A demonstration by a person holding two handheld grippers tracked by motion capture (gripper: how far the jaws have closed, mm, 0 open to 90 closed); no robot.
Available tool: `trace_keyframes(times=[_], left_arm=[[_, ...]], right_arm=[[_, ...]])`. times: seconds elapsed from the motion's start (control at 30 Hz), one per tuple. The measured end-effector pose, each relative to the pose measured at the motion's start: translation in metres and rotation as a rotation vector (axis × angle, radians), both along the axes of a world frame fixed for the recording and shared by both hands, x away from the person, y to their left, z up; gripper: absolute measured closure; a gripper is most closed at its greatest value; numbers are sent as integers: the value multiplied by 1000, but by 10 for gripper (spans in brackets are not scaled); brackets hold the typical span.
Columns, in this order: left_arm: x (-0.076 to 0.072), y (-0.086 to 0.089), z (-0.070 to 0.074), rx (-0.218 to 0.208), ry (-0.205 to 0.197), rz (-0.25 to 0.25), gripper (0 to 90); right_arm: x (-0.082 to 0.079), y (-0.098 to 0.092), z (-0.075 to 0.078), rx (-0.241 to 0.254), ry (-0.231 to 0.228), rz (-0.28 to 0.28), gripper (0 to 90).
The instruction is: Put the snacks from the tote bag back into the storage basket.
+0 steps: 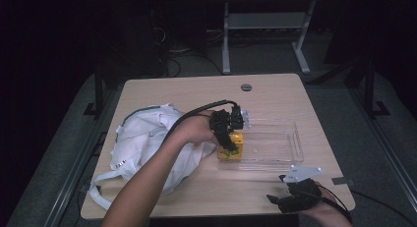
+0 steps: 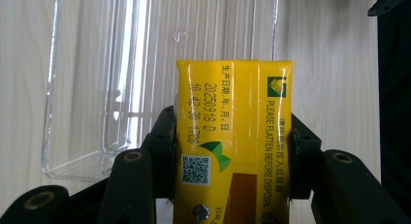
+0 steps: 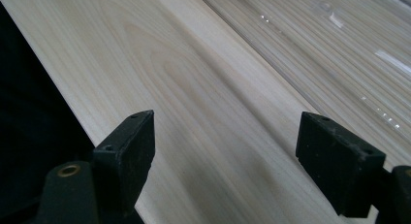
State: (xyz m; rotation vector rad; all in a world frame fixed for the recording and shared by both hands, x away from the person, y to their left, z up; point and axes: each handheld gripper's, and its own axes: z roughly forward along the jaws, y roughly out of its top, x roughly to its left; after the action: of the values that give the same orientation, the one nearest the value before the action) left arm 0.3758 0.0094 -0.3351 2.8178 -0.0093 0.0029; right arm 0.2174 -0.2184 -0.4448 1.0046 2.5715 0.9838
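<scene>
Left gripper [image 2: 232, 151] jaws clamp a yellow carton [image 2: 233, 136] between them, over the clear tray [image 2: 77, 151]. Right gripper [image 3: 225, 151] jaws wide apart, bare table [image 3: 203, 88] between them.

Right gripper [image 3: 225, 153] over a pale wooden table [image 3: 194, 88], its 2 black jaws spread wide apart with nothing between them, edge of a clear plastic tray [image 3: 339, 44] at upper right, table edge and darkness at left
</scene>
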Motion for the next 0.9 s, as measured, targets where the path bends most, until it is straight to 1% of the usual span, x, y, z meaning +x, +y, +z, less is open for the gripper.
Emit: trace_keyframes(times=[0.17, 0.2, 0.33, 0.47, 0.6, 0.9], left_arm=[[-1, 0, -6, 13, 0, -9, 509], [-1, 0, -7, 13, 5, -8, 509], [-2, -1, -9, 18, 2, -14, 509], [-3, -2, -11, 21, 9, -20, 509], [-3, -2, -14, 25, 7, -24, 509], [-3, -2, -19, 35, 10, -21, 508]], right_arm=[[0, 0, 0, 0, 1, 0, 217], [0, 0, 0, 0, 0, 0, 217], [0, 0, 0, -1, 2, -1, 216], [0, 0, 0, -2, 2, 0, 217], [0, 0, 0, -2, 2, 0, 216], [0, 0, 0, -3, 2, 0, 216]])
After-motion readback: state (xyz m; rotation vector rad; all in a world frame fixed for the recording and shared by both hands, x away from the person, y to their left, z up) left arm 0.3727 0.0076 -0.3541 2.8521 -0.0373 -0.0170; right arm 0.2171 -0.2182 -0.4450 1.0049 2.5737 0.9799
